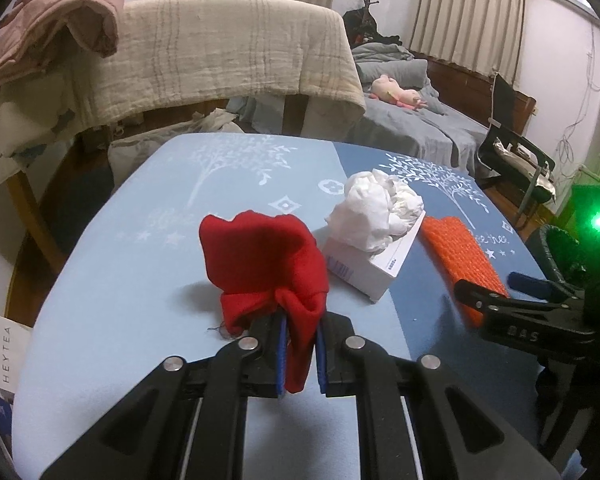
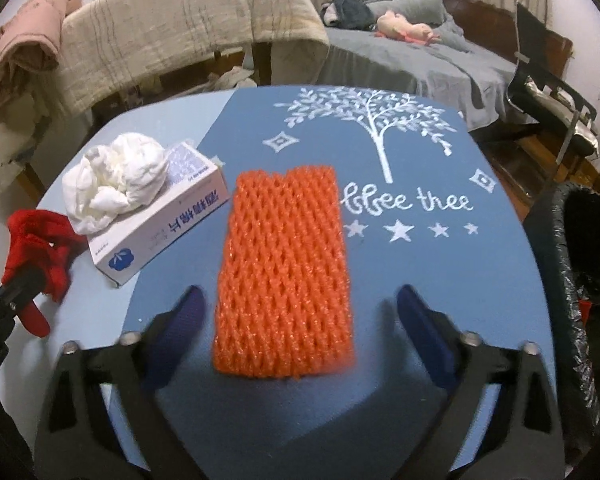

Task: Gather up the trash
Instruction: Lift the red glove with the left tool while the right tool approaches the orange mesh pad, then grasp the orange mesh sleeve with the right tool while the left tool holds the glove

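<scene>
Your left gripper point(image 1: 300, 344) has its fingers pinched on the red cloth point(image 1: 266, 264); most of the cloth bunches up past the tips, w/ a fold hanging down between the blue pads. Cloth sits over the light-blue half of the counter point(image 1: 120, 280).

Your right gripper point(image 2: 300, 320) has its fingers spread wide, one each side of the near end of the orange foam net point(image 2: 286, 268), not touching it. Net lies flat on the dark-blue half of the counter, lengthwise away from you.

Just left of the net: white tissue box point(image 2: 160, 236), w/ a crumpled white tissue wad point(image 2: 116, 180) on top. Red cloth is left of the box, close to its corner.

At the counter's right edge: bin w/ black liner point(image 2: 580, 264), mouth open.

Further back: beige blanket point(image 2: 188, 20) draped over a rail, grey bed point(image 2: 400, 60) w/ a pink plush toy point(image 2: 404, 26) on it.
</scene>
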`<act>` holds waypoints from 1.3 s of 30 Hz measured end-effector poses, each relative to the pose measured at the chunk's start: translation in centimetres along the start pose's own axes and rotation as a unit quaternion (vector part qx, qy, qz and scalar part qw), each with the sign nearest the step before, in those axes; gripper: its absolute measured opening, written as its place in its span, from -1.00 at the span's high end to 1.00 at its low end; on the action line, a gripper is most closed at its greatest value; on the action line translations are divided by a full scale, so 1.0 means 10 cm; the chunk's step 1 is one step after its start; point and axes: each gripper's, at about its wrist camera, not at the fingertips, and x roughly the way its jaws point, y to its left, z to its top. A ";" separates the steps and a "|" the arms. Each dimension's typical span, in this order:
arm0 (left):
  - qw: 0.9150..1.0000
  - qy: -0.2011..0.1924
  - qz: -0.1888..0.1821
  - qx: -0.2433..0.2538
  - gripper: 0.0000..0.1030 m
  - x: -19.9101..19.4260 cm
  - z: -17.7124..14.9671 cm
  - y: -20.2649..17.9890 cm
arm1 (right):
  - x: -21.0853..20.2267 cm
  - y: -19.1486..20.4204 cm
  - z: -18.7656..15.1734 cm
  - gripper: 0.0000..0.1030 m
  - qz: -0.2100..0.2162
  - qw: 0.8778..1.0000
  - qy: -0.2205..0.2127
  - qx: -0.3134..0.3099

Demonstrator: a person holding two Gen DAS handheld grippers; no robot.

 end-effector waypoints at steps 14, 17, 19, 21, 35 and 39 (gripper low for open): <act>1.000 -0.024 -0.005 0.010 0.78 -0.19 0.06 -0.18 | -0.31 -0.06 -0.02 0.57 0.056 0.998 -0.021 0.005; 0.999 -0.033 -0.012 0.014 0.78 -0.28 0.09 -0.27 | -0.48 -0.10 -0.02 0.57 0.057 0.998 -0.036 0.007; 0.999 -0.039 -0.018 0.016 0.78 -0.35 0.11 -0.35 | -0.56 -0.14 -0.01 0.57 0.059 0.997 -0.043 0.011; 0.999 -0.043 -0.024 0.018 0.78 -0.40 0.12 -0.42 | -0.67 -0.19 -0.01 0.57 0.060 0.997 -0.051 0.015; 0.993 -0.067 -0.079 0.059 0.78 -0.75 0.17 -1.07 | -1.28 -0.59 -0.11 0.57 0.050 0.994 -0.093 0.037; 0.991 -0.069 -0.094 0.070 0.78 -0.77 0.18 -1.26 | -1.41 -0.76 -0.17 0.57 0.042 0.993 -0.100 0.047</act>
